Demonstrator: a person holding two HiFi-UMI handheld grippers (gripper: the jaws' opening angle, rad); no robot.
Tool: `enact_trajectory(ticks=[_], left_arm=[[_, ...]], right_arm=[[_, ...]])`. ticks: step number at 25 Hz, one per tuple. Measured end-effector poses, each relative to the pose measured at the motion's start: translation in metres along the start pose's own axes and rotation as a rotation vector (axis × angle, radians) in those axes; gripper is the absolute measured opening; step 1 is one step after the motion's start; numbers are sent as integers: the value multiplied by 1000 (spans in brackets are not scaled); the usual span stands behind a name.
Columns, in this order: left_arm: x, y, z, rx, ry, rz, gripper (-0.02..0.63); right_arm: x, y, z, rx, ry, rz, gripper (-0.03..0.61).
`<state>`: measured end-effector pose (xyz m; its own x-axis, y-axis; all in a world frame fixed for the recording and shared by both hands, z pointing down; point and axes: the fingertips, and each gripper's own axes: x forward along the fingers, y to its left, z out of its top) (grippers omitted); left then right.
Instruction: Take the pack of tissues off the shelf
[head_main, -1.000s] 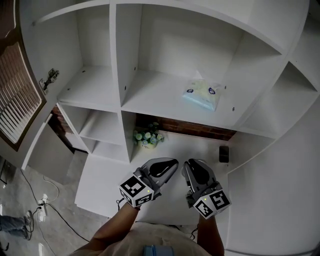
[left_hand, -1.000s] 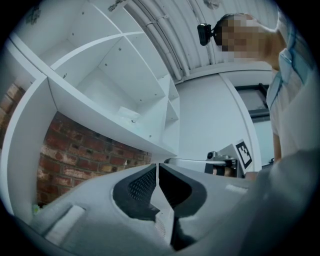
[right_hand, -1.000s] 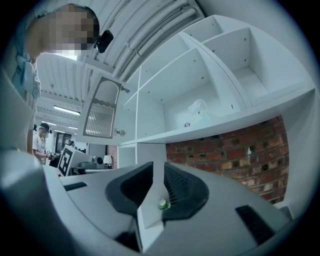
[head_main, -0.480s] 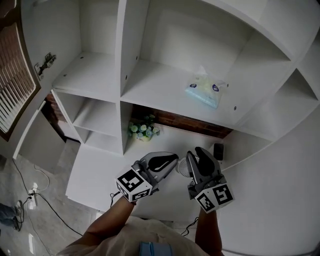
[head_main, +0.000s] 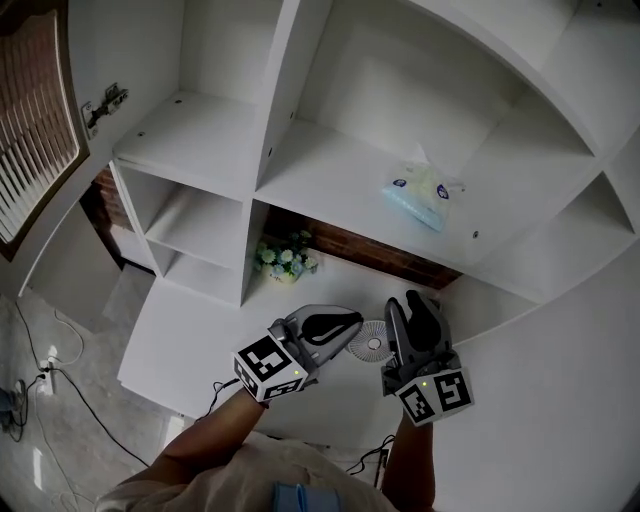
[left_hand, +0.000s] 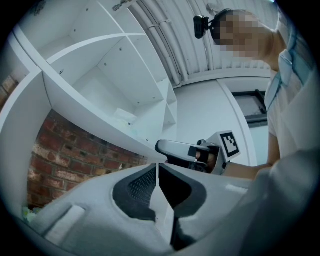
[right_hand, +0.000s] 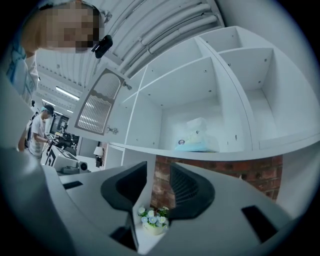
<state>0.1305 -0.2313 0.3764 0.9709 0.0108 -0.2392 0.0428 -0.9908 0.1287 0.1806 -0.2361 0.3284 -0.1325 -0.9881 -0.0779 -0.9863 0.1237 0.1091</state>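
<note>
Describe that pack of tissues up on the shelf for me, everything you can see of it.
The pack of tissues is a soft, squashy packet in a pale blue-green wrapper that looks like thin plastic, with a few small dark round marks printed on it. A white tissue pokes up from its top, so it seems opened. It lies flat on the white shelf, in the wide middle compartment, toward the right side. Only the shelf board touches it.
</note>
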Motion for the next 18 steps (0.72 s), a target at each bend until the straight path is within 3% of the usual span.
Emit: enact_trajectory(ticks=[18], left_arm=[[3,5,7,-19,-30,-33,23]], right_arm=[[32,-51,28,-95,50,-140,146]])
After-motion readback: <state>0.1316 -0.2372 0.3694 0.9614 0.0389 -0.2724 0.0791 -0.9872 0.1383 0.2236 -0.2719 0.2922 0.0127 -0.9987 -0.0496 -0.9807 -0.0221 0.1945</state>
